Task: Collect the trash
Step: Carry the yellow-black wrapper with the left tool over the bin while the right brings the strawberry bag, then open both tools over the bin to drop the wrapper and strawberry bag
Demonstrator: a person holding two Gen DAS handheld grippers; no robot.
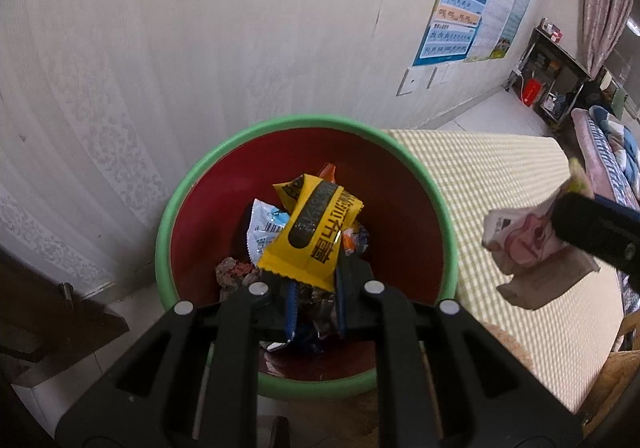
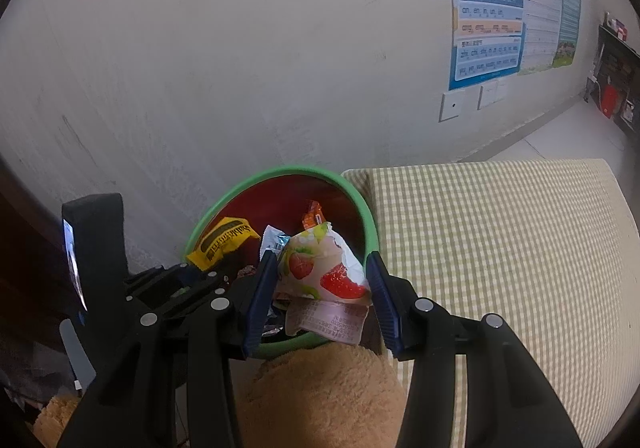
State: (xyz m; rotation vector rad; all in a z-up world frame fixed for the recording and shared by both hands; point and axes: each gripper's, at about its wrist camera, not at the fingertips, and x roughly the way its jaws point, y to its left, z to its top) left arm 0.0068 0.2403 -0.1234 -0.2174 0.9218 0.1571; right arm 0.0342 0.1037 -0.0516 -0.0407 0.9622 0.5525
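In the left wrist view the left gripper (image 1: 314,300) points downward over the mouth of the trash bin (image 1: 172,216), a red pail with a green rim standing on the floor against the wall. Its blue-padded fingers (image 1: 291,306) are clenched on the lower edge of a yellow snack wrapper (image 1: 316,234), which stands up from the fingertips above the bin's interior. Beneath it, in the bottom of the bin, lie a white-and-blue wrapper (image 1: 262,228), an orange wrapper (image 1: 328,173) and some darker crumpled packets (image 1: 236,274).

In the right wrist view the right gripper (image 2: 322,290) is held level, just over the bin's near rim (image 2: 304,340), pointing toward the wall. A strawberry-print wrapper (image 2: 324,272) sits between its fingers (image 2: 260,292); the left pad touches the wrapper, but a gap shows at the right pad, so whether the wrapper is pinched cannot be told from here. In the left wrist view, the same wrapper hangs from the gripper tip at the bin's right side, over the checked mattress (image 1: 512,184).

A brown plush surface (image 2: 320,400) lies just below the right gripper. The mattress butts against the bin's right edge. On the wall (image 2: 240,68) further off hang alphabet charts (image 2: 488,4), and a dark shelf (image 1: 552,76) stands in the room's far corner.
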